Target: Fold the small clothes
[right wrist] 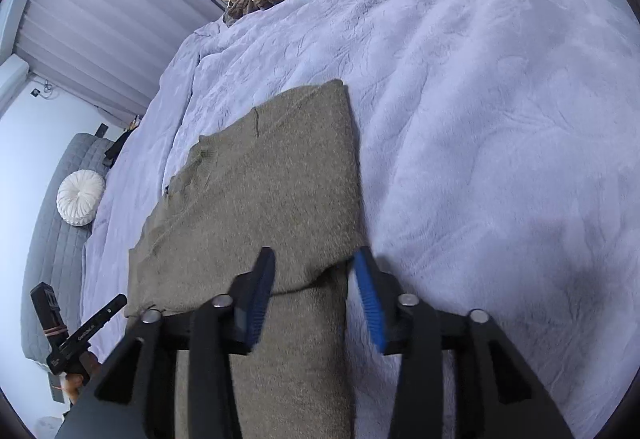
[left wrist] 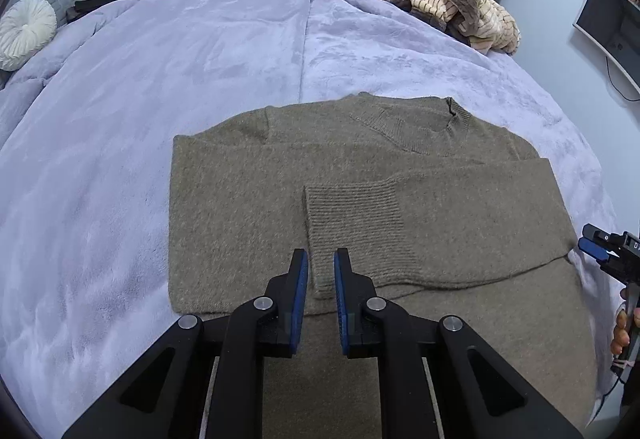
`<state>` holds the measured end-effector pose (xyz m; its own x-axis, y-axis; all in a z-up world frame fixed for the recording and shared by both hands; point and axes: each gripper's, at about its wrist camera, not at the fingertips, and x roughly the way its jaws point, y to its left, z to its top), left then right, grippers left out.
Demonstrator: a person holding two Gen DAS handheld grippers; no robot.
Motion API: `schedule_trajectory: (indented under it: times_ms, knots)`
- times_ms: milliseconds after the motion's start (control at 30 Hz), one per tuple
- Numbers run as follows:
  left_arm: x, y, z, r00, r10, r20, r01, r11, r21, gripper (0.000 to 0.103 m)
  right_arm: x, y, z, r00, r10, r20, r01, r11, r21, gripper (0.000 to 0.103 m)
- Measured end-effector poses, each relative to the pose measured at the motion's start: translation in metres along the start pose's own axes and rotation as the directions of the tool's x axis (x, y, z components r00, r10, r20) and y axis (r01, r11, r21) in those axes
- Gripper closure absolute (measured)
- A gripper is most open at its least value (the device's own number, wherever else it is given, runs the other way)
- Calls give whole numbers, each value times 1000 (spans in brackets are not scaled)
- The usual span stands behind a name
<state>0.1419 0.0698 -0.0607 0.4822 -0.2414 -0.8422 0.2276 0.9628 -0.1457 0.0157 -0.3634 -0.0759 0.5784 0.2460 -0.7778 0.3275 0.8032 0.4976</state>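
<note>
The olive sweater [left wrist: 360, 199] lay on the lilac blanket [left wrist: 160, 79], one sleeve folded across. The left gripper [left wrist: 321, 267] hovered narrowly parted at six o'clock; the right gripper [right wrist: 315, 271] gaped wide over its edge.

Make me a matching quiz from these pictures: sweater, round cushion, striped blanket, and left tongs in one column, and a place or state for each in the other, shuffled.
Things:
1. sweater
2. round cushion
3. striped blanket
4. left tongs

Places or states:
A. heaped at the far end of the bed
B. open, empty, above a ribbed cuff
C. on the grey chair
D. flat on the purple bedspread, sleeve folded across

Pairs: 1-D, 2-C, 3-A, 4-B
</note>
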Motion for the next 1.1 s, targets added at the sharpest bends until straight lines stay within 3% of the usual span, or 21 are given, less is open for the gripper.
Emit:
schedule_trajectory:
  times_ms: [167,233,267,300,433,567,700,867,1100]
  knots:
    - [14,-8,6,1000,18,-16,-18,1000,2,89,18,3,30,999,-36,3,36,999,-6,50]
    - [23,-9,5,999,32,-34,-32,999,-6,89,33,0,41,998,-50,-30,50,999,-1,60]
    - [29,-8,4,998,44,-51,-45,999,-12,89,42,-1,43,995,-80,-62,79,997,-23,73]
    - [34,-7,2,996,56,-67,-57,998,-16,89,52,-1,43,986,-140,-94,135,989,-61,76]
    - [38,-3,-4,996,50,-74,-53,998,-27,89,57,4,34,976,-210,-63,198,967,-159,77]
    - [36,-4,-5,996,60,-73,-61,998,-13,89,44,2,26,979,-201,-44,194,973,-128,70]
    - [35,-6,-6,995,65,-70,-66,998,-9,89,25,4,17,984,-177,-25,173,978,-116,56]
    - [33,-5,-7,995,65,-69,-66,998,-17,89,3,14,3,990,-144,-5,142,981,-131,51]
    - [30,-6,-7,995,67,-72,-69,997,-19,89,6,27,-19,993,-106,-57,97,985,-141,44]
